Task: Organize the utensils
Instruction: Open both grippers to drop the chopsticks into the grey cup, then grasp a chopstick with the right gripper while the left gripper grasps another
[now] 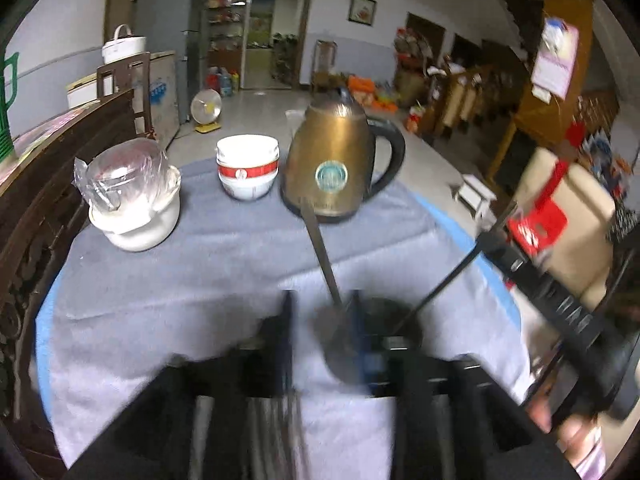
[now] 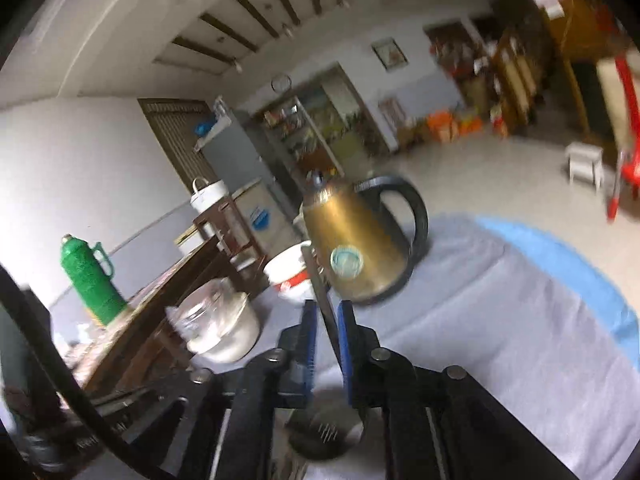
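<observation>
Table: a grey cloth with a blue edge covers the table; everything stands toward its far side.
Kettle: a bronze electric kettle with a black handle stands upright at the far middle of the cloth.
Bowls: white bowls with a red band are stacked just left of the kettle, apart from it.
Pot: a white pot with clear plastic over its top stands at the far left of the cloth.
Ladle: a metal ladle rises slanted from between the left fingers, its handle end reaching toward the base of the kettle and its bowl low, close to the camera.
Left gripper: its jaws stand apart; the ladle's stem lies against the blue right pad, and the blur hides whether both pads press on it.
Skimmer: a slotted spoon on a dark flat handle sits in the right gripper's jaws, its perforated head low under the camera.
Right gripper: its blue pads stand narrowly apart and appear closed on the skimmer's handle, which runs up between them.
Thermos: a green flask stands on a wooden sideboard left of the table.
</observation>
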Demonstrator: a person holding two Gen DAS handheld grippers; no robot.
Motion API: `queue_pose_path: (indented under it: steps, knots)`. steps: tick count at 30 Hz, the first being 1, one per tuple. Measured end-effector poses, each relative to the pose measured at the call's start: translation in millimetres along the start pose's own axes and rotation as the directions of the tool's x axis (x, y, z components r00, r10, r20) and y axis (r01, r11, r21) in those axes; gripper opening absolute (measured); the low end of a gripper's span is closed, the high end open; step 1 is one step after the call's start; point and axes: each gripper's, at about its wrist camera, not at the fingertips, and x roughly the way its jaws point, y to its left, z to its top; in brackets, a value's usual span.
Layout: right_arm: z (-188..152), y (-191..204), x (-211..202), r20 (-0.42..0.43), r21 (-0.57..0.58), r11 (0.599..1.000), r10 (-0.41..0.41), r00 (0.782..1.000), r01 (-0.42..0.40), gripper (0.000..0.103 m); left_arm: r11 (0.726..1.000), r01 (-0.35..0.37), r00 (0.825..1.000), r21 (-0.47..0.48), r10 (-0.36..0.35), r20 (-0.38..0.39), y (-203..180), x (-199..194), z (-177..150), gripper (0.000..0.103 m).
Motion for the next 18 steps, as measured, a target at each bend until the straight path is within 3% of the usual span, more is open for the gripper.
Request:
queue_pose_path:
  steps: [2,3,4,8,10,12,18]
  knots:
    - [-6,-9,-16,-0.013,0.034,0.999,0.036,0.999,-0.036,0.05,1.0,-0.006,1.0,0.02,0.006,0.005,8,-11,-14,0.048]
    - [-9,-10,-23,-0.003,0.042,0.998,0.051,0.999,-0.051,0.072,1.0,0.0,1.0,0.023,0.0,-0.003,12,-14,-17,0.048]
    - [-10,-10,-32,0.016,0.044,0.997,0.059,0.998,-0.059,0.072,1.0,0.007,1.0,0.023,-0.007,-0.016,18,-17,-23,0.048]
    - [-29,-17,-75,0.032,0.026,0.997,0.077,0.997,-0.078,0.069,1.0,-0.023,0.995,0.019,0.025,-0.094,43,-25,-60,0.05]
    - [-37,-19,-92,0.018,0.034,0.995,0.092,0.996,-0.092,0.052,0.999,-0.039,0.989,-0.001,0.038,-0.14,56,-23,-81,0.05]
    - [-50,-19,-95,-0.049,0.034,0.996,0.086,0.995,-0.084,0.039,0.997,-0.066,0.979,-0.026,0.06,-0.195,67,-18,-105,0.05]
    - [-114,-3,-71,-0.268,-0.029,0.998,0.046,0.962,-0.056,0.032,0.993,-0.037,0.956,-0.113,0.003,-0.293,77,-12,-156,0.05]
